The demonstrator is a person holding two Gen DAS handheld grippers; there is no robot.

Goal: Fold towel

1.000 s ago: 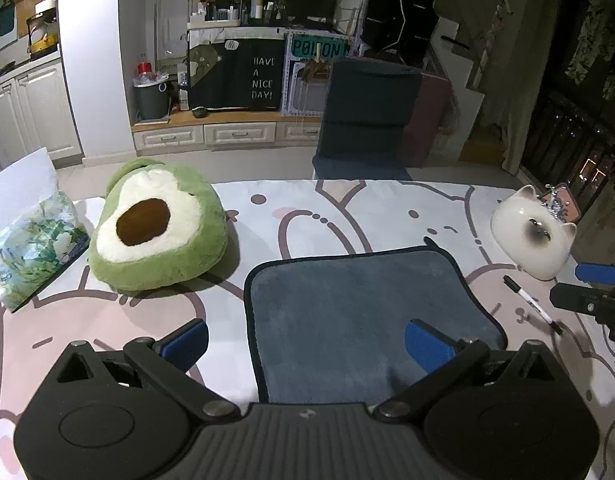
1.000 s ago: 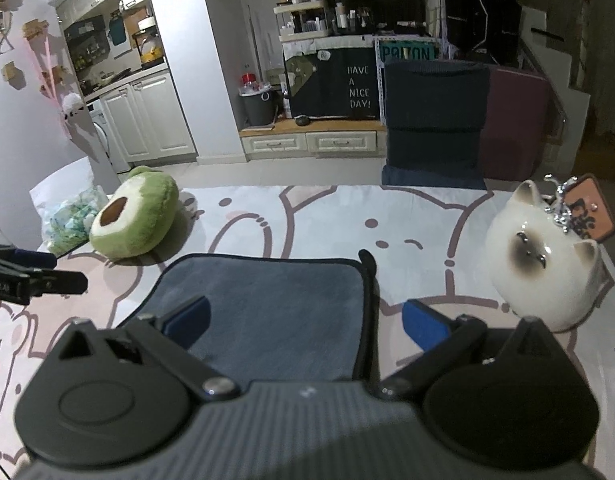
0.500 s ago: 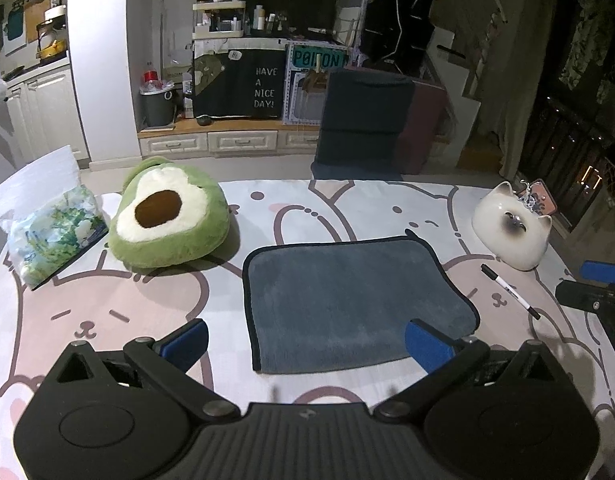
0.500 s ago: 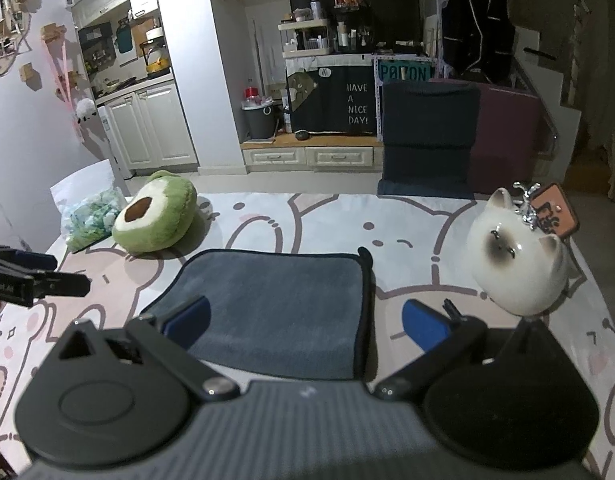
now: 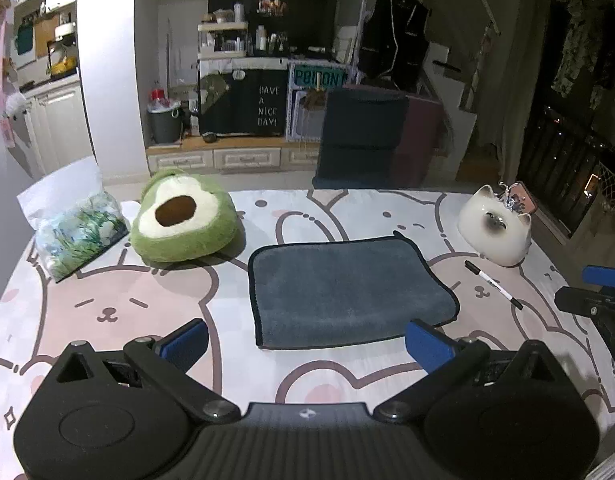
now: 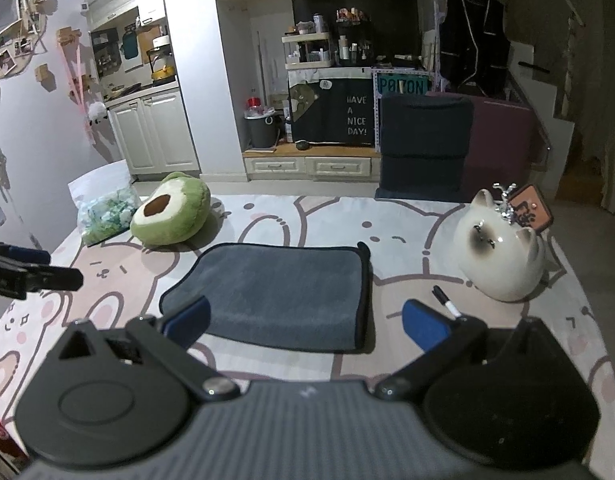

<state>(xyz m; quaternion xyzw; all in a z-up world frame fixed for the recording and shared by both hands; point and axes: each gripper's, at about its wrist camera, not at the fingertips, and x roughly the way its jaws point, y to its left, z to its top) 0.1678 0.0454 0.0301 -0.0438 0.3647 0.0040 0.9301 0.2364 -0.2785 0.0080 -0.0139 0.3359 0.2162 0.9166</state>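
A grey-blue towel with a dark edge lies folded flat on the bear-print table cloth; it also shows in the right wrist view. My left gripper is open and empty, held above the table just short of the towel's near edge. My right gripper is open and empty, held above the towel's near right corner. Each gripper shows at the edge of the other's view: the right one, the left one.
A green avocado plush and a bag of green stuff lie at the back left. A white cat figure stands at the back right, with a black marker pen beside the towel. The table's far edge faces a kitchen.
Both grippers have pulled back and up from the towel, so it looks smaller and farther. The towel lies still and both grippers stay open.
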